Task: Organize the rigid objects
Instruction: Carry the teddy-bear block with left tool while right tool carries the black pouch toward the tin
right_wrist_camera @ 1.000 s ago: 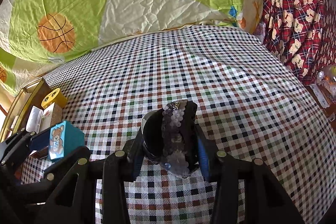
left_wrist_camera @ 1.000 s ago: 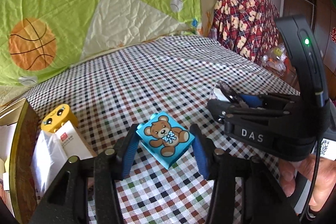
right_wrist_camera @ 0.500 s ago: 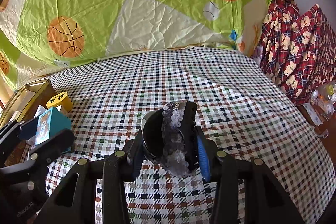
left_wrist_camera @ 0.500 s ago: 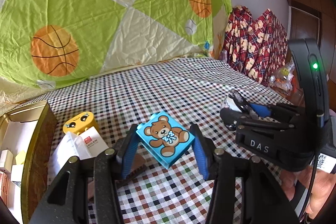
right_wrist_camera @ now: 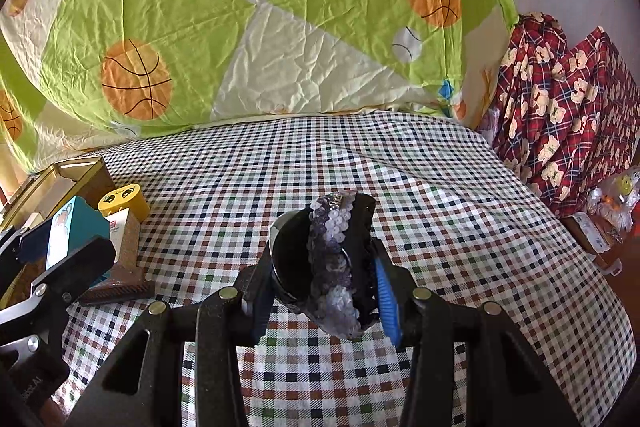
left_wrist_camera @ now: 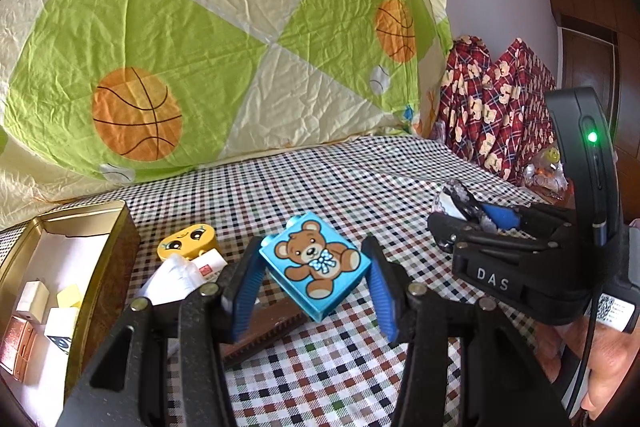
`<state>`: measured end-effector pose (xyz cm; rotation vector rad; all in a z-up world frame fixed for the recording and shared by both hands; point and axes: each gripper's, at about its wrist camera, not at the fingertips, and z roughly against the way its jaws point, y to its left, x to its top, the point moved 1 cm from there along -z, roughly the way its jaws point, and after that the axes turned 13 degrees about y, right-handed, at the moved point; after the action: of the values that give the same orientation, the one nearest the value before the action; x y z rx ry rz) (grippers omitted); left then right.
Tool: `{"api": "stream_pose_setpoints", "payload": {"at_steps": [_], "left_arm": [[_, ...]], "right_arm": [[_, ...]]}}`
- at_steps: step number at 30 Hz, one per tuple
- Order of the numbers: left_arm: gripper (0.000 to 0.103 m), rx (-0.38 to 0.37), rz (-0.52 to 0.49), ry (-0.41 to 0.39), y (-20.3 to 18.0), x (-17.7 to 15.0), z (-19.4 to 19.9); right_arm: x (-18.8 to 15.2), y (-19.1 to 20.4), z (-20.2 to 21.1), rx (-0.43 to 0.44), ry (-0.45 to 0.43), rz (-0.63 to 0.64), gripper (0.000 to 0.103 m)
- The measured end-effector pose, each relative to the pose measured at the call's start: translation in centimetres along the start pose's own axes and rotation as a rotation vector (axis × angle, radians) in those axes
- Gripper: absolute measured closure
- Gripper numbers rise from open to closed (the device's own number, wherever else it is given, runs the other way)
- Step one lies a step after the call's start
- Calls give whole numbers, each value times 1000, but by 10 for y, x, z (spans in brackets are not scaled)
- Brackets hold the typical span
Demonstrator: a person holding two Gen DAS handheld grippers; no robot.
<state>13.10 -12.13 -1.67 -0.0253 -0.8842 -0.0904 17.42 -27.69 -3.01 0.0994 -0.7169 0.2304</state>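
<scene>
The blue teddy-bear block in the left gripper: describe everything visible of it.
The blue teddy-bear block is a glossy, hard-plastic toy cube printed with a brown bear wearing a pale bow, with a stud on its upper corner. It is tilted corner-down, clamped between the left gripper blue pads, clear above the checkered cloth. Only the pads touch it.

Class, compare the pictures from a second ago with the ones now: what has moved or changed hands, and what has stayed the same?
Both tools have risen and tipped upward: more of the quilt shows, and the gold tin has come into the left view. Nothing was picked up or released. The left tool stays clamped on the blue bear block, the right tool on the sequined black object. The yellow face block still lies on the checked cloth.
</scene>
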Motion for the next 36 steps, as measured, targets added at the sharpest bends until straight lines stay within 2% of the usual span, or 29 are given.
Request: {"api": "stream_pose_setpoints", "payload": {"at_steps": [8,21,36], "left_arm": [[54,22,38,-44,10,-5,10],[54,64,53,-104,23,-14,28],[54,86,76,-136,33,-20,41]], "right_arm": [[-2,6,11,-3,-56,3,57],[-12,19,37,27,-200,13,57],[-17,34,46,70,-246,17,57]]}}
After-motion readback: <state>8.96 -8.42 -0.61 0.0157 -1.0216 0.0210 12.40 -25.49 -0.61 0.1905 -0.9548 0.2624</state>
